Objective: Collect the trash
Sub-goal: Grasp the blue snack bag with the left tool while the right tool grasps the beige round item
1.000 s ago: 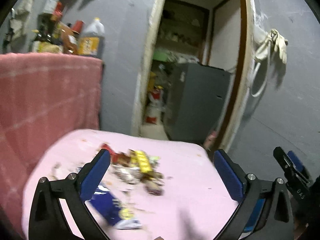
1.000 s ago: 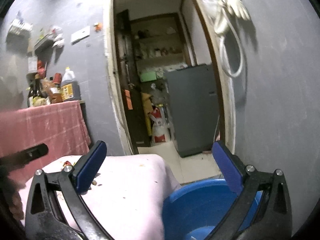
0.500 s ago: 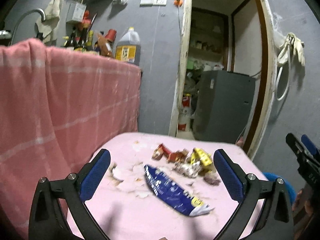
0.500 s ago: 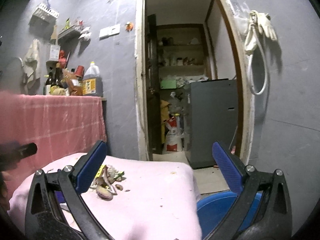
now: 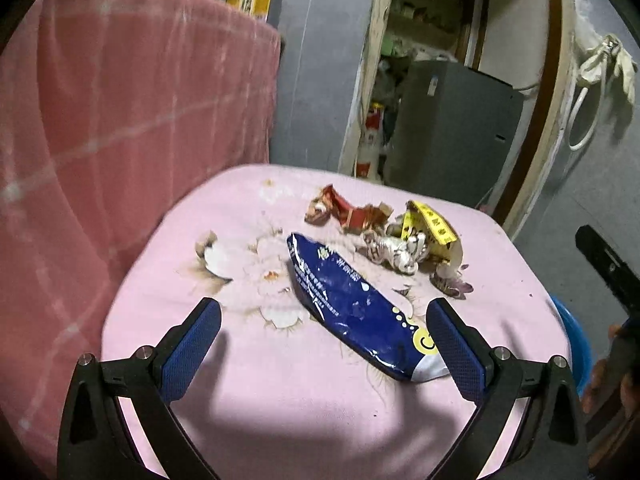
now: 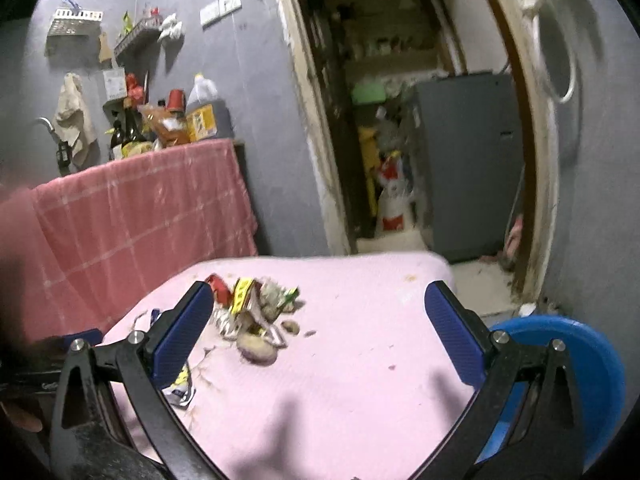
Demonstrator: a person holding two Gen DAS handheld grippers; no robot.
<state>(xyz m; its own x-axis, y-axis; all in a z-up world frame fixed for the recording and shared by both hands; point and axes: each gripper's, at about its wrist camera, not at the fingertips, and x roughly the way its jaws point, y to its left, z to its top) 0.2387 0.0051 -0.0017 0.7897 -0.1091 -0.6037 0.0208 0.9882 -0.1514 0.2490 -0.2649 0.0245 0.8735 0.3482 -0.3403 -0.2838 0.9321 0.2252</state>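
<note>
Trash lies on a pink-covered table (image 5: 304,400). A long dark blue wrapper (image 5: 352,304) stretches between the fingers of my open left gripper (image 5: 326,338), which hovers just above it. Behind it sit a red wrapper (image 5: 344,212), a yellow wrapper (image 5: 434,224), a crumpled white wrapper (image 5: 394,250) and a white torn scrap (image 5: 218,258). In the right wrist view the same pile (image 6: 256,316) lies left of centre. My right gripper (image 6: 320,330) hangs open and empty over the table (image 6: 360,380). A blue tub (image 6: 588,368) stands below the table's right edge.
A pink towel (image 5: 120,120) drapes over a counter on the left, with bottles (image 6: 200,112) on top. A doorway (image 6: 400,140) behind the table opens onto a grey fridge (image 6: 468,160). The right gripper's body (image 5: 608,268) shows at the left view's right edge.
My left gripper has dropped closer to the table, and the blue wrapper now lies between its fingers. My right gripper has swung left and down, bringing the trash pile nearer.
</note>
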